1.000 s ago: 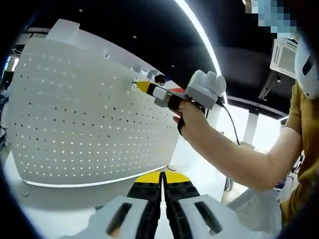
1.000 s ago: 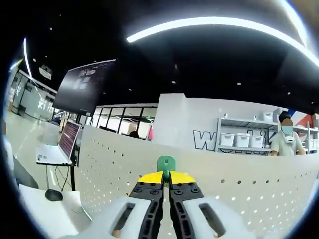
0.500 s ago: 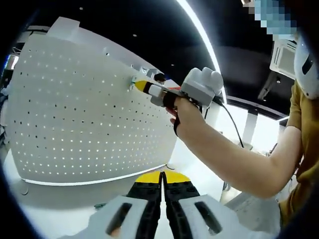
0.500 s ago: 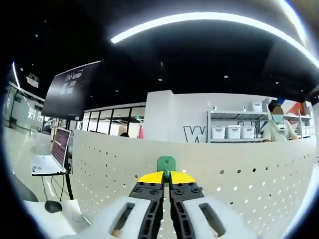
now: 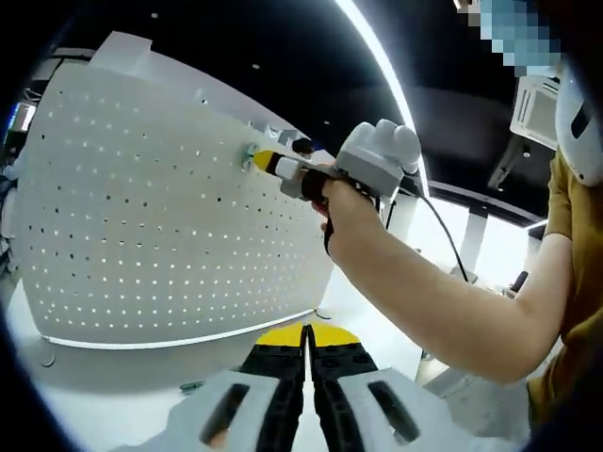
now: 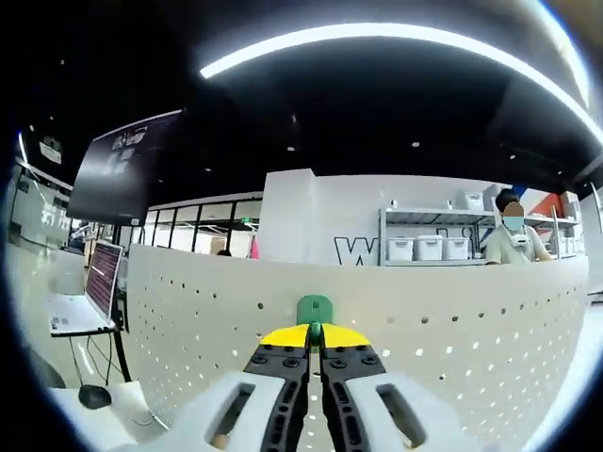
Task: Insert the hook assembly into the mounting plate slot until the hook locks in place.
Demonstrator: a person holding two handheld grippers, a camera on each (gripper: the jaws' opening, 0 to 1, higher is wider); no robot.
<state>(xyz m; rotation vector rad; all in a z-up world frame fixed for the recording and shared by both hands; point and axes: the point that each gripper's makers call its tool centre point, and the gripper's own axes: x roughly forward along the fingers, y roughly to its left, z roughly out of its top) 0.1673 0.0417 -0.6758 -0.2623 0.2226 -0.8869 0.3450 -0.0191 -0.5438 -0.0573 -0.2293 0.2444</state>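
Since a second ago the right gripper (image 5: pixel 261 162) has pressed closer to the white perforated mounting plate (image 5: pixel 141 217), its yellow tips now at the plate's face near the upper edge, and in the right gripper view the background has slid sideways — the shelving (image 6: pixel 429 247) and the standing person (image 6: pixel 512 240) sit further left than before, which is the camera turning. The plate stands upright on a white surface (image 5: pixel 113 386) in a dark-ceilinged room lit by a long curved light strip (image 6: pixel 396 42); a laptop (image 6: pixel 80 301) on a stand and a big wall screen (image 6: pixel 127 169) lie off to one side. The green hook assembly (image 6: pixel 314 311) is pinched between the right gripper's closed jaws, its rounded head poking just past the tips and set against the plate. The left gripper (image 5: pixel 307 344) hangs low, well away from the plate, jaws shut together with nothing between them. The person's hand (image 5: pixel 353 212) grips the right gripper's body.
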